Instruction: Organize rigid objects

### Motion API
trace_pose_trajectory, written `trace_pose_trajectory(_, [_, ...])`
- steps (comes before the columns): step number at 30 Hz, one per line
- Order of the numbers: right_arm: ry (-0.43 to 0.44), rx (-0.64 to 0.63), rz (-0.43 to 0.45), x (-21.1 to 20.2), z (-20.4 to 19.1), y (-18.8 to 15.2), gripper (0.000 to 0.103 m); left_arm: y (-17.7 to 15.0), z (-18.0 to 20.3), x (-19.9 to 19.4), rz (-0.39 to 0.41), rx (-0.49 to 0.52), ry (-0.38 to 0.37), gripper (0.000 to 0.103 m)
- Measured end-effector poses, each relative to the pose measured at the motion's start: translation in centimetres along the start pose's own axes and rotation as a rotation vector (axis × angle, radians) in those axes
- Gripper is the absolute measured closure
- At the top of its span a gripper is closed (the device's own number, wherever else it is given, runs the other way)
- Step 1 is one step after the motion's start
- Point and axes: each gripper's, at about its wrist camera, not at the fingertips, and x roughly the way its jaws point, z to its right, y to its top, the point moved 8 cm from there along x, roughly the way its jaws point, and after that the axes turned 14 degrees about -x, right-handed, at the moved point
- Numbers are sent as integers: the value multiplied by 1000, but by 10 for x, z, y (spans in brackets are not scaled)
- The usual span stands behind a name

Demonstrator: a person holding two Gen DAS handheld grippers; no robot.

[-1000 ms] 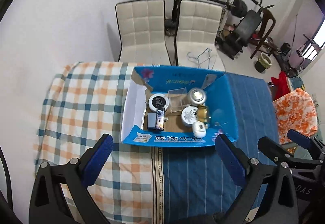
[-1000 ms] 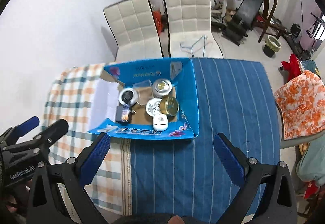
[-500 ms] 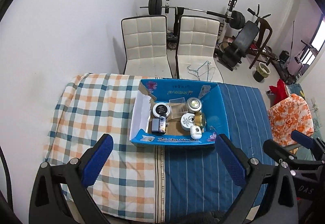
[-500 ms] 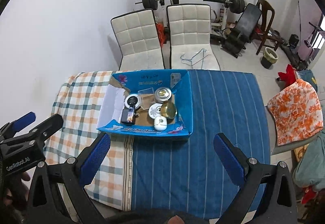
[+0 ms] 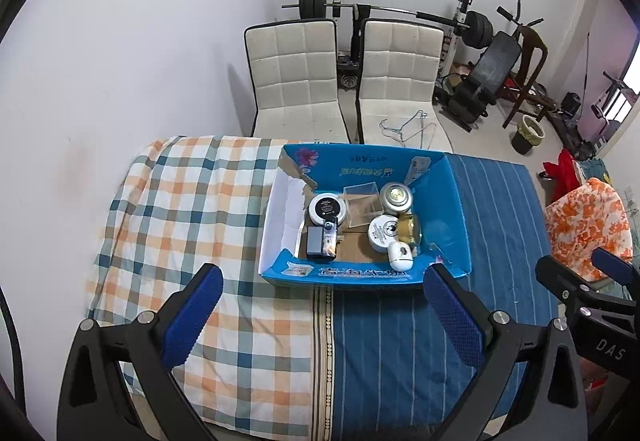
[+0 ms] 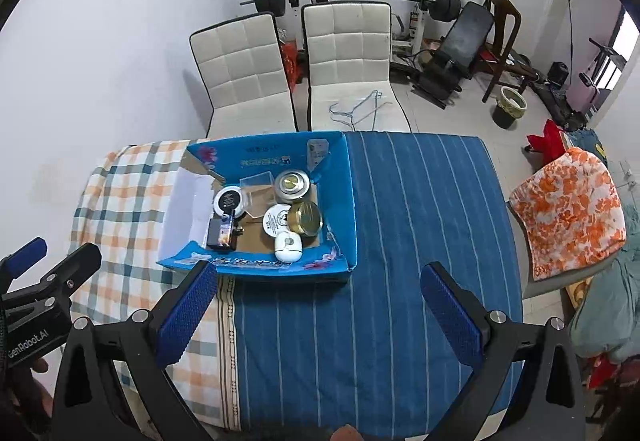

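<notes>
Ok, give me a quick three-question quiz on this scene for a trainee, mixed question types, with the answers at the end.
1. True or false: the left gripper and the right gripper are both open and holding nothing.
2. Multiple choice: where do the small jars and tins sit? A) on the white chairs B) inside the blue box C) loose on the striped cloth
3. Short answer: which item in the box lies nearest its front wall on the right side?

Key:
1. True. Each gripper's jaws stand wide apart above the table.
2. B.
3. The white egg-shaped case, just in front of the gold tin.
</notes>
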Motion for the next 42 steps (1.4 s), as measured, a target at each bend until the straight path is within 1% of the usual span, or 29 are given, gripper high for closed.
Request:
trace_pose_trajectory(7, [-17,-3,-15,14,2,-1,0,0,-4,11,-11,-8,11,0])
trace_pose_trajectory(19, [-14,-10,-7,13,-3,0,0,2,-11,14,-7,-15,17,0])
trace_pose_trajectory(42, [-26,-20,-4,8,1,4,0,3,-11,15,-10,-12,17,0])
